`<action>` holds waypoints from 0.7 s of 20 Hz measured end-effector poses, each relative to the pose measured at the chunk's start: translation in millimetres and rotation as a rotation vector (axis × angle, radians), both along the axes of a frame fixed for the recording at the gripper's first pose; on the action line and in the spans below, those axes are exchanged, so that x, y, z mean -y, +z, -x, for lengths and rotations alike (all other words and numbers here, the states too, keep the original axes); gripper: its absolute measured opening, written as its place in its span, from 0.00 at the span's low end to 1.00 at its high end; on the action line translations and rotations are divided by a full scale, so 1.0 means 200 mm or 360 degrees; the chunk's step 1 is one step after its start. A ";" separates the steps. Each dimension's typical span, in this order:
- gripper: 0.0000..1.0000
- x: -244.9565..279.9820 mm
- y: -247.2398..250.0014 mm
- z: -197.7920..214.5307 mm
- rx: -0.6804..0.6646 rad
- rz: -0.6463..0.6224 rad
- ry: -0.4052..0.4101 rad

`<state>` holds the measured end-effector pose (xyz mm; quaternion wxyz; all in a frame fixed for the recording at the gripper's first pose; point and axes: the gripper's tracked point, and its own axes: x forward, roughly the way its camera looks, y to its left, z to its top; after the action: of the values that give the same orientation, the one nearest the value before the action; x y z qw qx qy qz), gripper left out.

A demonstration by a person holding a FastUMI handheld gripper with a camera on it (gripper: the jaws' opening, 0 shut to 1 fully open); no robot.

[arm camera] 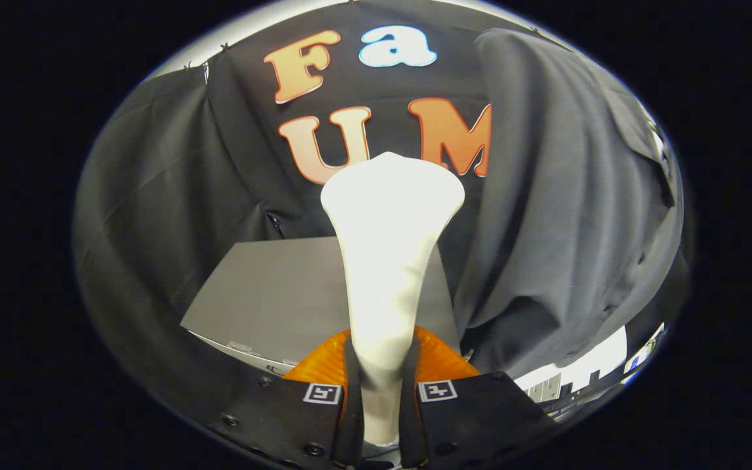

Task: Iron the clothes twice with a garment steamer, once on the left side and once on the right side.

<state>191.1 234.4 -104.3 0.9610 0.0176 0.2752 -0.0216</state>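
A white garment steamer (389,261) stands upright between my fingers, its narrow handle clamped low down and its wide head flaring out beyond them. My gripper (382,365) is shut on that handle. A dark grey garment (565,215) hangs to the right of the steamer head, its folds and hem falling just right of my fingers. The steamer head is left of the cloth and apart from it.
A grey tabletop (271,294) lies beyond the fingers, behind and left of the steamer. Black booth cloth (167,183) drapes around the back and left side. A bright strip of room (585,369) shows under the garment's hem at the lower right.
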 end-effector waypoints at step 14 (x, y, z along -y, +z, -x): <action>0.29 0.53 0.70 0.55 0.0489 0.0138 -0.0008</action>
<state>81.6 128.8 36.1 0.9916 -0.0202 0.1236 -0.0330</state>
